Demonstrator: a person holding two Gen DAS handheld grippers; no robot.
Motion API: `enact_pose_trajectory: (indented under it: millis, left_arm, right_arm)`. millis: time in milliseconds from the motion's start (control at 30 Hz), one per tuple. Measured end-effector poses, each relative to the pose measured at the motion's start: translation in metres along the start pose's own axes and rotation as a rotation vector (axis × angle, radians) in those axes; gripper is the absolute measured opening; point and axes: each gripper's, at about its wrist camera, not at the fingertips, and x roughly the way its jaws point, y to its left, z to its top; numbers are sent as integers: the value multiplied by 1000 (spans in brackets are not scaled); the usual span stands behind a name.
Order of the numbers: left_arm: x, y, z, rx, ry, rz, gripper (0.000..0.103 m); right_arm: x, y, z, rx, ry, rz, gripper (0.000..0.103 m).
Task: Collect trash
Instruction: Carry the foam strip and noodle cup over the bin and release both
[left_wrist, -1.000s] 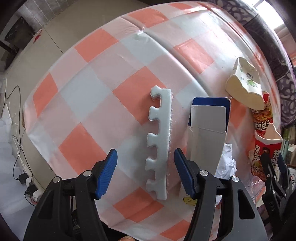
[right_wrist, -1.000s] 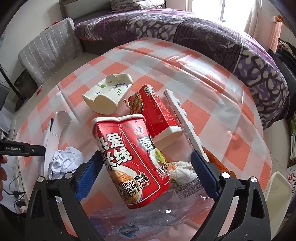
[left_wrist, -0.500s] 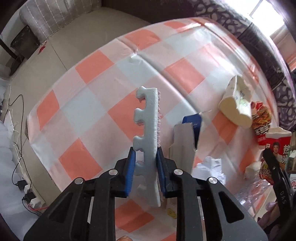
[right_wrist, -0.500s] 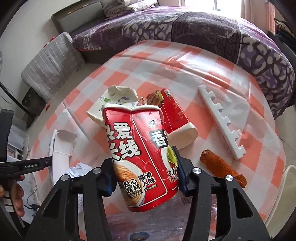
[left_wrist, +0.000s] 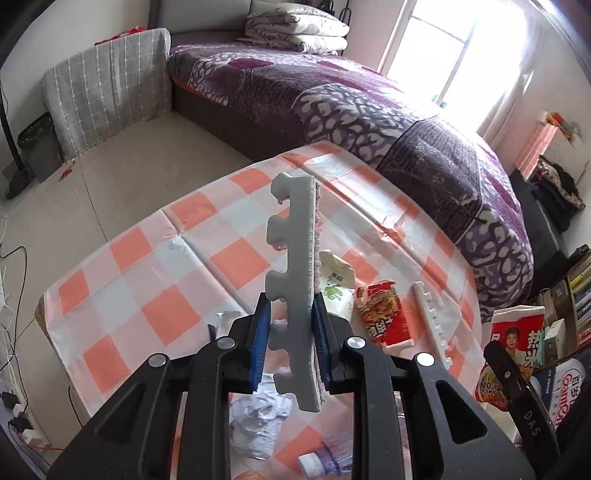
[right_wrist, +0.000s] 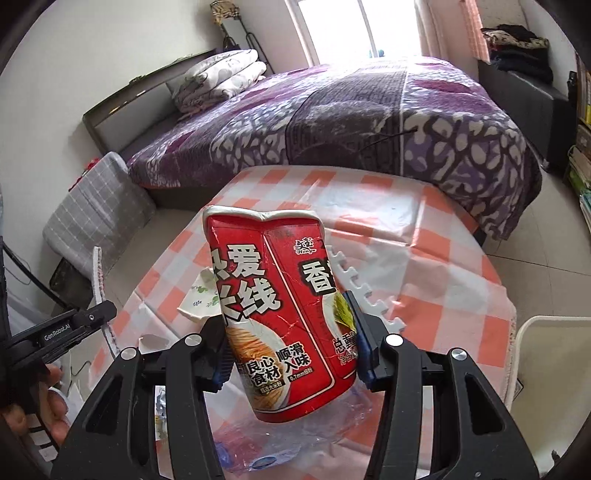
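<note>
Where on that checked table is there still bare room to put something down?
The checked tablecloth is bare on its left half and along the far edge by the bed. It is crowded near the grippers: crumpled paper, flattened cup, red wrapper, foam strip.

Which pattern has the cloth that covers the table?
The plastic tablecloth has a check of orange, pink and white squares; the left wrist view shows it best.

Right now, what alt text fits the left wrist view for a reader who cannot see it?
The left gripper is shut on a grey notched foam strip, held upright above a table with an orange-and-white checked cloth. Crumpled white paper, a flattened red noodle carton and a second white notched strip lie on it; a purple patterned bed stands behind.
</note>
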Motion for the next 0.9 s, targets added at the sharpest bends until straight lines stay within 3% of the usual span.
enact_pose_trajectory:
  millis: [133, 467, 900]
  left_arm:
    - [-1, -24, -15, -28, -7, -38, 23]
    - [-4, -115, -52, 154, -47, -75, 23]
    - [1, -212, -112, 355, 61, -228, 23]
  right_arm:
    - [-12, -26, 0, 58, -12, -50, 49]
    - [-38, -103, -5, 204, 7, -186, 50]
    - [-88, -210, -22, 446, 16, -344, 52]
